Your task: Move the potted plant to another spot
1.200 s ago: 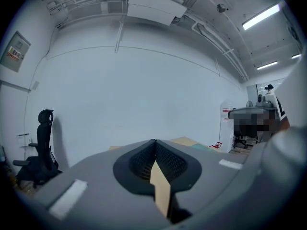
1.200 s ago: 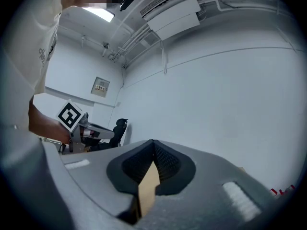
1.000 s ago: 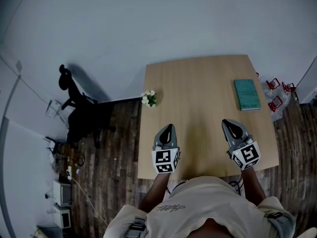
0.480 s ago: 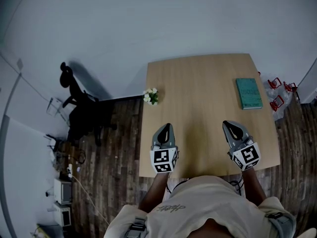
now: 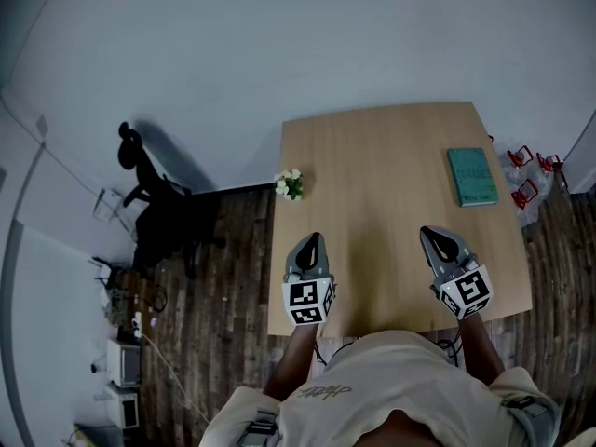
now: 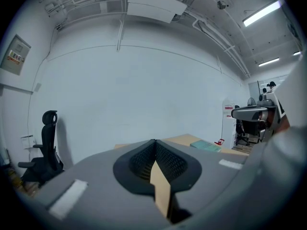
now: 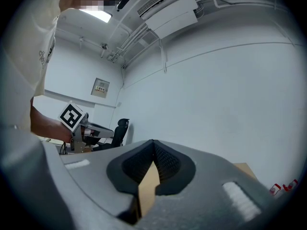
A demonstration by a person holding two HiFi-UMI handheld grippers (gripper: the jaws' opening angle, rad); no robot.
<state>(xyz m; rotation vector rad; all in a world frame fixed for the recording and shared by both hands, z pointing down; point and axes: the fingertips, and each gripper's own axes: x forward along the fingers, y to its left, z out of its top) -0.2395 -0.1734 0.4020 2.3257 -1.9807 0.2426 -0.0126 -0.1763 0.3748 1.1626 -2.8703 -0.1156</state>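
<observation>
A small potted plant (image 5: 291,185) with white flowers stands at the left edge of the wooden table (image 5: 391,166). My left gripper (image 5: 313,241) hovers over the table's near left part, shut, with nothing between its jaws. It is well short of the plant. My right gripper (image 5: 439,237) is held over the near right part, also shut and empty. In the left gripper view the left gripper's (image 6: 154,143) jaws meet at the tip; in the right gripper view the right gripper's (image 7: 153,143) jaws do the same. Neither gripper view shows the plant.
A teal book (image 5: 471,176) lies at the table's far right. A black office chair (image 5: 154,214) stands on the wood floor left of the table. Red objects (image 5: 527,175) sit on the floor beyond the right edge. Boxes and cables (image 5: 123,361) lie at the lower left.
Both grippers keep their places over the table. The head view has shifted slightly, so the table and plant appear a little further right.
</observation>
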